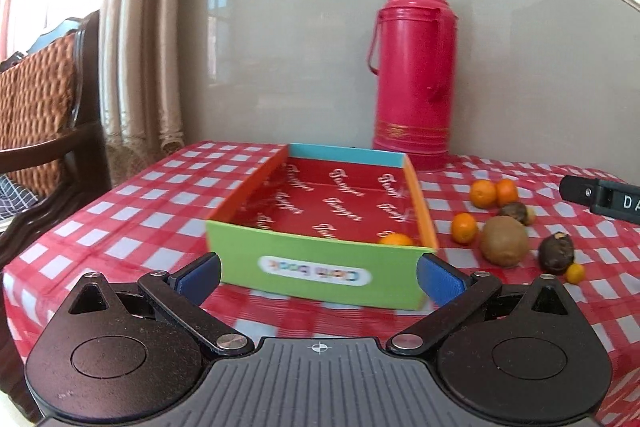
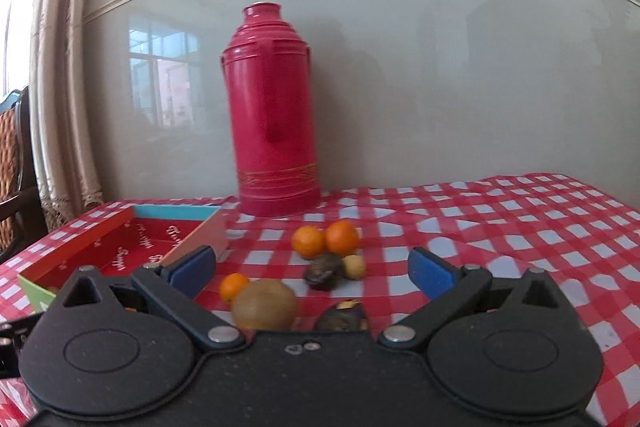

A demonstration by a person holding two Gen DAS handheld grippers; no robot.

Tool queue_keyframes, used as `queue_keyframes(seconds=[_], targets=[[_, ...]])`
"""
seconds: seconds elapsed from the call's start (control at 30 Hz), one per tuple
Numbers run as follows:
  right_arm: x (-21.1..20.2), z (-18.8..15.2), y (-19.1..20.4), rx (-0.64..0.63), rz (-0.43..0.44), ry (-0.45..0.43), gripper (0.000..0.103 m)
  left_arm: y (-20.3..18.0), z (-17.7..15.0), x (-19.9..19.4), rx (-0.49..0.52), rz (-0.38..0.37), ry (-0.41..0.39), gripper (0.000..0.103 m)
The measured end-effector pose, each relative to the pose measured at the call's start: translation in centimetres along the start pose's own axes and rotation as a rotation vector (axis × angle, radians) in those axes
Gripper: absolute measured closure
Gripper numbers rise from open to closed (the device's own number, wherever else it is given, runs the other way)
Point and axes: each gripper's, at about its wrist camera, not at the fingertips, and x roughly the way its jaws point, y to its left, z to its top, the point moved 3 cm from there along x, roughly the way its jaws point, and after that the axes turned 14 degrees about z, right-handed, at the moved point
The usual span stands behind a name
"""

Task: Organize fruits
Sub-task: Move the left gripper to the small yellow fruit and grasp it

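Showing only from the left wrist: orange [image 1: 395,239] inside box [image 1: 320,267].

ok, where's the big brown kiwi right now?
Brown kiwi lies on the checked cloth right of the colourful box, between a small orange and a dark fruit.

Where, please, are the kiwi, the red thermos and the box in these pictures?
kiwi [image 1: 504,241], left wrist view, middle of its skin.
red thermos [image 2: 272,115], right wrist view, mid-body.
box [image 1: 316,271], left wrist view, green front wall.

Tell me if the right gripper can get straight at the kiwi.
Probably yes: the right gripper is open and empty, the kiwi lies just ahead on the tablecloth, nothing between; a small orange sits close beside it.
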Motion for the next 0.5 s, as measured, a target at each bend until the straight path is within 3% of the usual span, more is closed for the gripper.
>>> queue_keyframes(seconds=[0.33,0.5], targets=[[-1.6,0.3,-3.2,0.02,-0.048,-0.015,0.006,-3.1,0.2,-1.4,-0.041,-0.033,-0.056,0.0],[-2.8,0.4,-5.1,0.025,-0.083,-0.026,0.006,-5.3,0.3,-1.6,-0.038,-0.087,-0.011,0.0]])
